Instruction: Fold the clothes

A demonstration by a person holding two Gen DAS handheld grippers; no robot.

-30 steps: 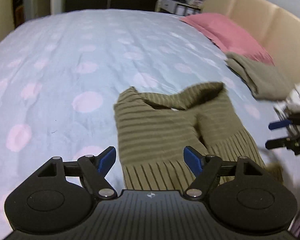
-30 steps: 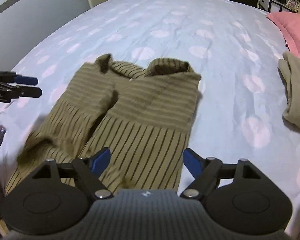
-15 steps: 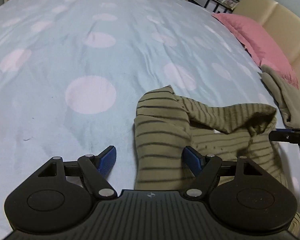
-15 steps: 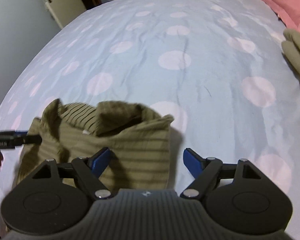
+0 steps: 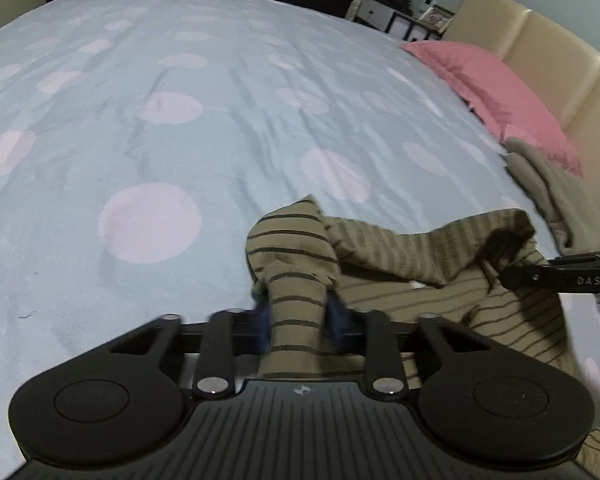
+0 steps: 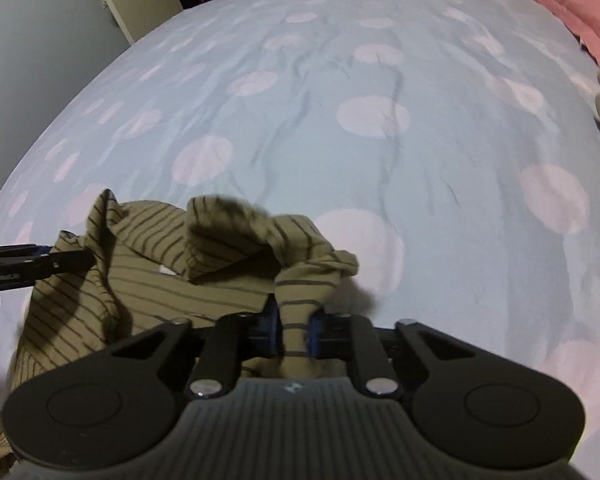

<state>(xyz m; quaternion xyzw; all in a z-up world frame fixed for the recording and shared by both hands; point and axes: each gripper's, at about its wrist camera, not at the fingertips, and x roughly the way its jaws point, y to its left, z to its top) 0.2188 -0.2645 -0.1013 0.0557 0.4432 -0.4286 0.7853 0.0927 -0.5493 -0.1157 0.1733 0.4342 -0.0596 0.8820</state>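
A: Where's the garment?
B: The olive striped top [image 5: 404, 264] lies bunched at the lower middle of the left wrist view, on the pale blue bedspread [image 5: 180, 128] with pink dots. In the right wrist view it fills the lower left.

A: And the grippers?
B: The left gripper [image 5: 298, 322] is closing its jaws, with a pinched-up fold of the striped cloth between the blue pads [image 5: 334, 322]. The right gripper [image 6: 294, 326] is closing too, its blue pads [image 6: 270, 326] squeezing another gathered fold at the garment's right edge.

A: Can each see the other?
B: Yes. The right one's dark fingers reach in from the right edge of the left view, against the cloth.

A: Anything else?
B: A pink pillow [image 5: 496, 92] at the upper right before a cream headboard [image 5: 540, 56], with another olive garment [image 5: 560, 196] just below it.
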